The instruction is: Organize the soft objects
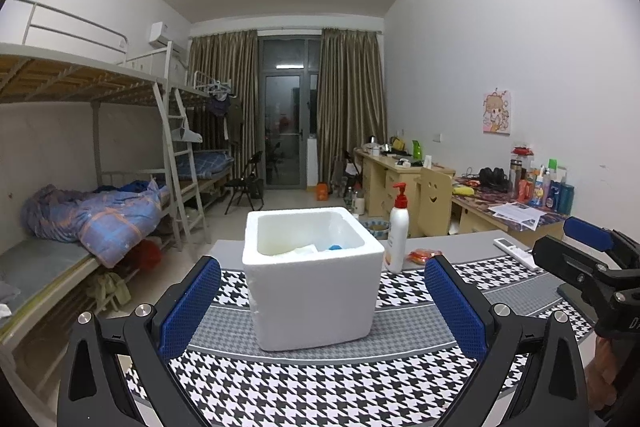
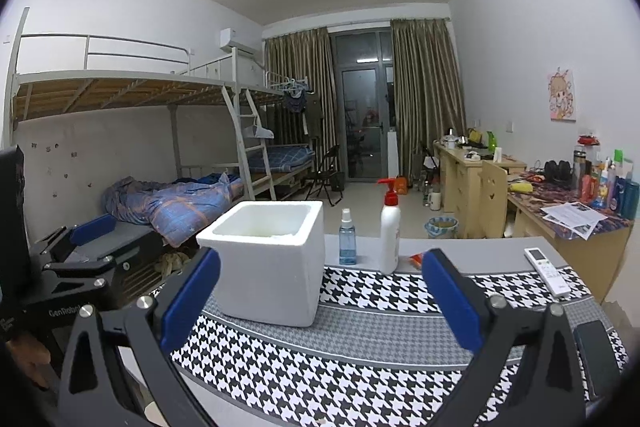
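Observation:
A white foam box stands on the houndstooth mat; it also shows in the right wrist view. Inside it I see a white item and a blue item. My left gripper is open and empty, its jaws wide apart on either side of the box, just in front of it. My right gripper is open and empty, to the right of the box. An orange-red packet lies behind the mat, partly hidden by a fingertip in the right wrist view.
A white pump bottle and a small blue spray bottle stand behind the box. A white remote lies at the right. The table's far edge runs behind them. Bunk beds stand left, desks right.

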